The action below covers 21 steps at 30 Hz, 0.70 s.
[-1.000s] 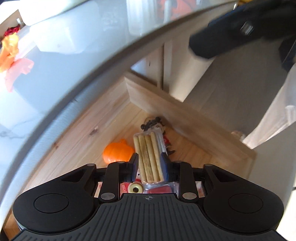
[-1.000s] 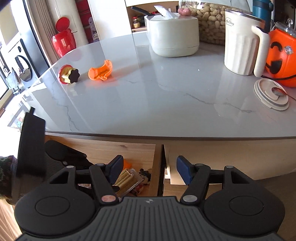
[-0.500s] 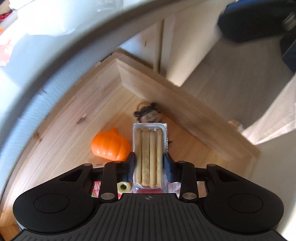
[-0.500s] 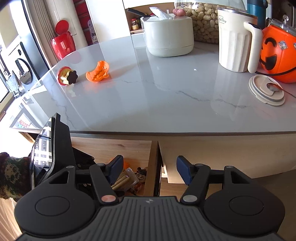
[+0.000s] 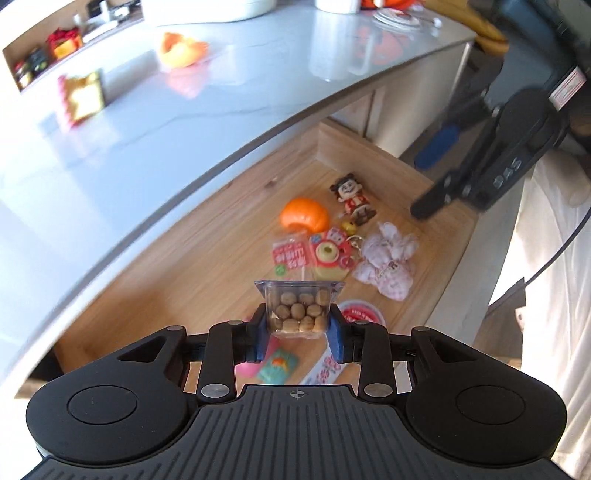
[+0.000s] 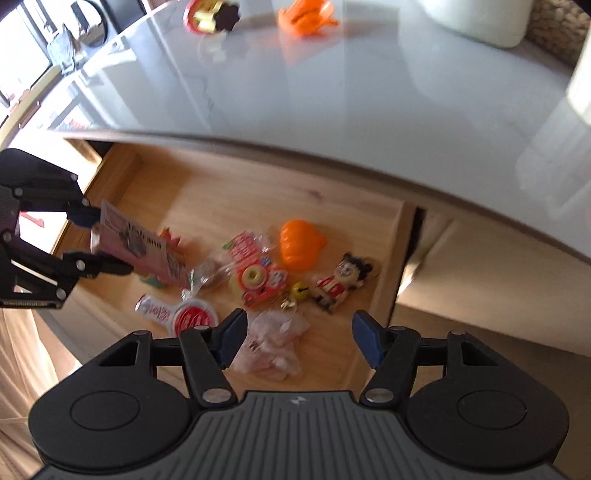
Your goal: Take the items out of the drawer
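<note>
The wooden drawer (image 5: 207,236) (image 6: 229,195) stands pulled out under the grey countertop (image 5: 155,140). My left gripper (image 5: 298,325) (image 6: 105,242) is shut on a clear pack of biscuit sticks (image 5: 298,312) (image 6: 136,251), held above the drawer's left part. My right gripper (image 6: 299,338) (image 5: 432,177) hangs open over the drawer's front right, above a pink-white bag (image 6: 273,347) (image 5: 388,258). An orange pumpkin (image 6: 301,245) (image 5: 304,216), a small doll figure (image 6: 341,280) (image 5: 352,197) and a yellow ring toy pack (image 6: 258,278) (image 5: 328,254) lie in the drawer.
A red round lid (image 6: 192,317) and red snack packets (image 5: 291,254) also lie in the drawer. On the countertop (image 6: 332,92) sit an orange toy piece (image 6: 306,14) and a red-gold item (image 6: 208,16). A person's white garment (image 5: 546,295) is at the right.
My left gripper has lifted and pulled back with the biscuit pack, so more of the drawer shows. My right gripper has tilted down from the countertop to above the drawer's items.
</note>
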Motion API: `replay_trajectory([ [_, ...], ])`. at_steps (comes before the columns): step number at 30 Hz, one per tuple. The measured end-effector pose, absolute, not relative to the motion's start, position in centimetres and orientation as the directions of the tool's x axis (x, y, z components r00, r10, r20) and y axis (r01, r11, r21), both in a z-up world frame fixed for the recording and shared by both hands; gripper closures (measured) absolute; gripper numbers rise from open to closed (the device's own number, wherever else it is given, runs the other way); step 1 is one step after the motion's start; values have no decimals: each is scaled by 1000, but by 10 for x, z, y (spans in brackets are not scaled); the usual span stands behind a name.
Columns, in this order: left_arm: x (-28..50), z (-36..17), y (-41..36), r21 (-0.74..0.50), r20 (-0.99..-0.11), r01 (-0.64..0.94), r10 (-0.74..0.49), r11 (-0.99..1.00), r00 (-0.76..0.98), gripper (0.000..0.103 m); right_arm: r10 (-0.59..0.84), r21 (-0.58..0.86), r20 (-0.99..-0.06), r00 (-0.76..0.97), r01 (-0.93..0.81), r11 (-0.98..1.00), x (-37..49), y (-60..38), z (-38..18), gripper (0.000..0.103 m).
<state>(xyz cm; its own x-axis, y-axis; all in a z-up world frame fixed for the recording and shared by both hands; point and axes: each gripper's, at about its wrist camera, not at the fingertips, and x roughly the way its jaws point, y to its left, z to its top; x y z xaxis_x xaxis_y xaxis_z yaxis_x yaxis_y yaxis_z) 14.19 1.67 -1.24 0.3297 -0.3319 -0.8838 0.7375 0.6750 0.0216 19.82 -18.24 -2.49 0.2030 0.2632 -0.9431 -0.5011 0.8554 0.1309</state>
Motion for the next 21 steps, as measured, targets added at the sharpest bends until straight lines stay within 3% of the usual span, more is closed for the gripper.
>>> replay_trajectory([
  [8,137,-2,65,-87,-839,684,-424,724,342,68,52,58,-998,-26,-542,839,211,-113,-83,39],
  [13,129,-5,79,-114,-838,678,-438,726,327,68,-42,5,-996,-73,-552,834,223,-100,-113,42],
  [17,126,-5,83,-126,-830,681,-453,721,325,68,-42,39,-989,-141,-527,849,227,-105,-126,68],
  [21,125,-6,81,-116,-827,680,-449,724,337,68,-11,35,-997,-78,-564,825,214,-106,-107,90],
])
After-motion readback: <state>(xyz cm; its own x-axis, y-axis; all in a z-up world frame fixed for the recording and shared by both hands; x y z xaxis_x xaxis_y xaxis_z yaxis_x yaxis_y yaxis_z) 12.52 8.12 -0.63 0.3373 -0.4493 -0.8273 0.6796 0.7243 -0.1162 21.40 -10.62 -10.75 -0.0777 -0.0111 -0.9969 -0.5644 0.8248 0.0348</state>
